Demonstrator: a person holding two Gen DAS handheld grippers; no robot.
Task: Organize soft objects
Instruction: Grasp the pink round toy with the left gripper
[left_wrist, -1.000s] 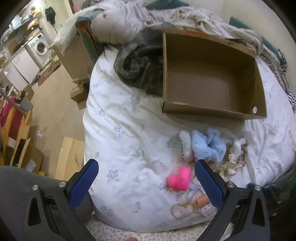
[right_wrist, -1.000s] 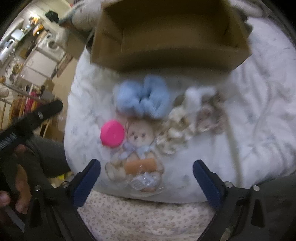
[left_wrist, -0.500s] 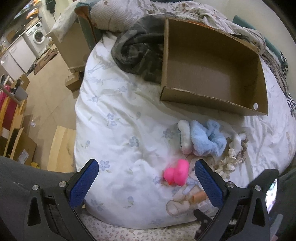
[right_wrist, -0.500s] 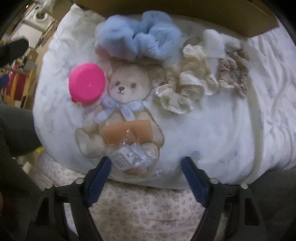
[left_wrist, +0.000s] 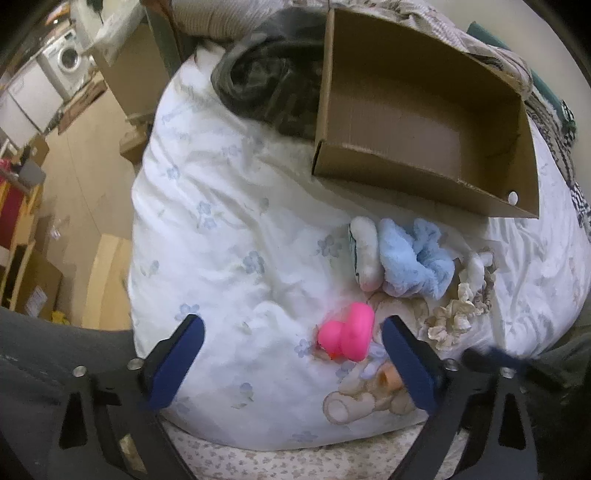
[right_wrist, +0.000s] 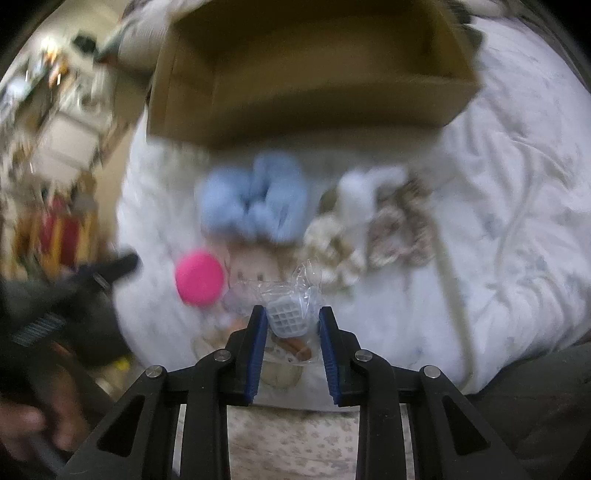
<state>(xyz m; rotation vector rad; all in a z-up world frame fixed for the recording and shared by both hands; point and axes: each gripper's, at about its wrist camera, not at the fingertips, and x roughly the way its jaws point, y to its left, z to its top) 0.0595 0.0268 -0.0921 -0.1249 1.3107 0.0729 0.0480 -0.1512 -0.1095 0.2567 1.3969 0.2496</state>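
Right gripper (right_wrist: 290, 319) has its two blue fingers drawn in close on either side of one small white grid-patterned item in a clear plastic bag (right_wrist: 287, 315), apparently pinching the bag, which sits over the lower body of the single flat teddy bear (left_wrist: 373, 400); motion blur leaves the contact itself unclear. Left gripper (left_wrist: 291, 343) hangs released, its two blue fingers spread wide, with the one pink heart-shaped toy (left_wrist: 349, 336) between them on the white floral duvet (left_wrist: 221, 240). Taking the one open cardboard box (left_wrist: 417, 122) as the landmark: its inside shows only bare cardboard, and every soft thing lies on the duvet on its near side. Just below the box's front wall sit one white plush piece (left_wrist: 364, 258) and, touching it, one fluffy blue scrunchie (left_wrist: 417, 264). Toward the box's right corner lie one cream scrunchie (left_wrist: 452, 317) and one brownish scrunchie (right_wrist: 400, 236), side by side. The pink toy and the bear lie farthest from the box, at the duvet's near edge. To the left of the box, against its side wall, lies one dark crumpled garment (left_wrist: 266, 88).
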